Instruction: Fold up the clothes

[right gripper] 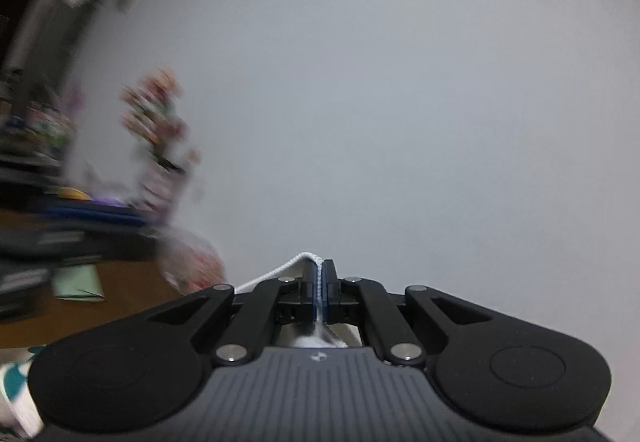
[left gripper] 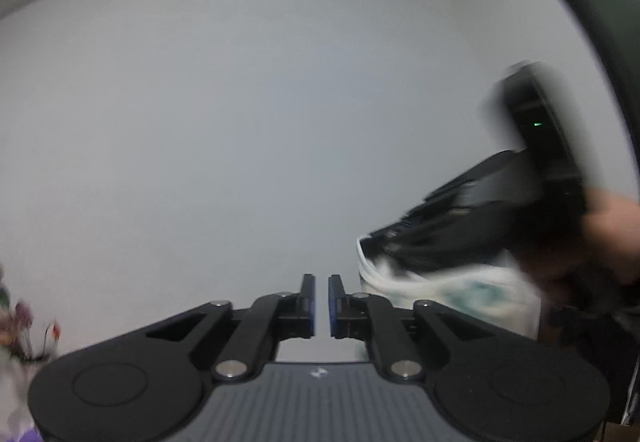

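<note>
In the left wrist view my left gripper [left gripper: 321,282] points level at a bare wall, its blue pads a narrow gap apart with nothing between them. To its right, blurred, my right gripper [left gripper: 378,238] is held by a person's hand [left gripper: 612,230]. A white garment with teal print [left gripper: 460,290] hangs from it. In the right wrist view the right gripper [right gripper: 320,270] is shut on the garment's white ribbed edge [right gripper: 280,272], which arcs off to the left. More of the printed cloth [right gripper: 16,378] shows at the lower left.
A plain grey-white wall [right gripper: 400,102] fills both views. At the left of the right wrist view stand a wooden table [right gripper: 120,302], blurred flowers [right gripper: 156,114] and dark shelving [right gripper: 32,42]. A dark door frame [left gripper: 600,2] is at the upper right.
</note>
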Demonstrator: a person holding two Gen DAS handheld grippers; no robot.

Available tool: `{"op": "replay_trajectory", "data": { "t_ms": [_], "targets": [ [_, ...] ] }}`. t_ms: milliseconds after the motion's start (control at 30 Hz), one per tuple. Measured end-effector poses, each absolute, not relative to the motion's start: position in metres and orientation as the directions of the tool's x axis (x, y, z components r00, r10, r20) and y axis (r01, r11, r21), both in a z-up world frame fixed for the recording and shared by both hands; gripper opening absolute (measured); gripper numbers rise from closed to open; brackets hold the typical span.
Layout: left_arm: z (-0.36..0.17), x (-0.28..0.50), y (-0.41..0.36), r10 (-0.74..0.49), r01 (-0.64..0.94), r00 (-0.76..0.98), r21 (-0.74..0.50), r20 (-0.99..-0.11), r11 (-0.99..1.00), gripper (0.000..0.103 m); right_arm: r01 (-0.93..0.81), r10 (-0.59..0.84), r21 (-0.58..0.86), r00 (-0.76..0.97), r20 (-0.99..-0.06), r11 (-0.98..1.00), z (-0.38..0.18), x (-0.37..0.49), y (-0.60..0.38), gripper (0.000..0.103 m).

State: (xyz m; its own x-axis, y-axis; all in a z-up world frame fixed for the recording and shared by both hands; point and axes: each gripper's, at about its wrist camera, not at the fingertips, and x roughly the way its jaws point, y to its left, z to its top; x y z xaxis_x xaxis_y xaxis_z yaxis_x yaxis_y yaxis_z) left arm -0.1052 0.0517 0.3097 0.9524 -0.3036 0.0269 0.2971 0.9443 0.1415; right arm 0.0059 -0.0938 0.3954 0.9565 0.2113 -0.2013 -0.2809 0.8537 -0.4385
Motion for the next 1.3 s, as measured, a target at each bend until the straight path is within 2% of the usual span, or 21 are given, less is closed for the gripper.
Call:
{"op": "replay_trajectory", "data": {
  "t_ms": [33,100,133,167,200,267,433,533,600,733,800,833,867,900,967,1067,1167,1300],
  "targets": [
    [0.303,-0.092,0.055,-0.296,0.295,0.955,0.119,-0.013,0.948,0.028,-0.237,0.147,-0.428,0.961,-0.233,0.872,0.391,0.046,-0.091,0.003],
    [0.282,-0.075,0.06,-0.268,0.275,0.96,0.096,-0.084,0.957,0.061,-0.194,0.05,-0.405,0.939,-0.339,0.893,0.365,0.104,-0.097,0.02],
    [0.267,-0.068,0.063,-0.252,0.263,0.96,0.094,-0.12,0.96,0.065,-0.175,0.005,-0.395,0.919,-0.395,0.902,0.35,0.132,-0.101,0.02],
    [0.251,-0.064,0.064,-0.245,0.263,0.957,0.105,-0.155,0.959,0.071,-0.198,0.021,-0.371,0.903,-0.43,0.907,0.337,0.143,-0.107,0.025],
    [0.229,-0.06,0.066,-0.25,0.276,0.947,0.117,-0.201,0.954,0.075,-0.24,0.064,-0.347,0.891,-0.45,0.906,0.322,0.14,-0.112,0.044],
    [0.184,-0.051,0.071,-0.26,0.3,0.916,0.091,-0.305,0.95,0.077,-0.321,0.135,-0.319,0.861,-0.489,0.892,0.286,0.122,-0.121,0.059],
    [0.076,-0.034,0.09,-0.273,0.272,0.791,-0.085,-0.547,0.959,0.075,-0.563,0.32,-0.254,0.723,-0.613,0.786,0.178,0.003,-0.115,0.062],
    [0.051,-0.03,0.115,-0.258,0.172,0.772,-0.201,-0.581,0.964,0.075,-0.647,0.374,-0.233,0.656,-0.655,0.726,0.116,-0.057,-0.092,0.063],
    [0.057,-0.033,0.133,-0.235,0.102,0.779,-0.251,-0.582,0.962,0.075,-0.679,0.38,-0.245,0.632,-0.676,0.692,0.088,-0.083,-0.076,0.063],
    [0.072,-0.045,0.13,-0.196,0.069,0.801,-0.238,-0.565,0.969,0.075,-0.64,0.356,-0.254,0.665,-0.657,0.725,0.04,-0.081,-0.047,0.072],
    [0.076,-0.05,0.129,-0.184,0.076,0.812,-0.212,-0.554,0.974,0.076,-0.607,0.349,-0.241,0.688,-0.637,0.757,0.034,-0.075,-0.054,0.069],
    [0.08,-0.055,0.13,-0.183,0.082,0.817,-0.203,-0.546,0.976,0.076,-0.591,0.355,-0.209,0.691,-0.629,0.779,0.033,-0.069,-0.06,0.062],
    [0.085,-0.062,0.136,-0.185,0.087,0.82,-0.201,-0.541,0.976,0.076,-0.57,0.365,-0.16,0.691,-0.623,0.806,0.035,-0.063,-0.069,0.034],
    [0.085,-0.065,0.136,-0.187,0.088,0.818,-0.203,-0.544,0.975,0.076,-0.545,0.375,-0.107,0.692,-0.617,0.831,0.038,-0.056,-0.08,0.001],
    [0.079,-0.064,0.129,-0.195,0.086,0.8,-0.213,-0.567,0.973,0.076,-0.478,0.413,0.034,0.719,-0.559,0.878,0.054,-0.051,-0.11,0.001],
    [0.069,-0.064,0.109,-0.232,0.113,0.774,-0.232,-0.59,0.966,0.076,-0.4,0.448,0.203,0.792,-0.415,0.894,0.085,-0.059,-0.16,0.001],
    [0.065,-0.07,0.073,-0.312,0.23,0.748,-0.212,-0.586,0.95,0.076,-0.322,0.435,0.361,0.849,-0.3,0.875,0.105,-0.068,-0.212,0.001],
    [0.055,-0.069,0.006,-0.354,0.365,0.713,-0.11,-0.605,0.924,0.077,-0.198,0.31,0.371,0.911,-0.271,0.907,0.098,-0.073,-0.25,0.001]
  ]
}}
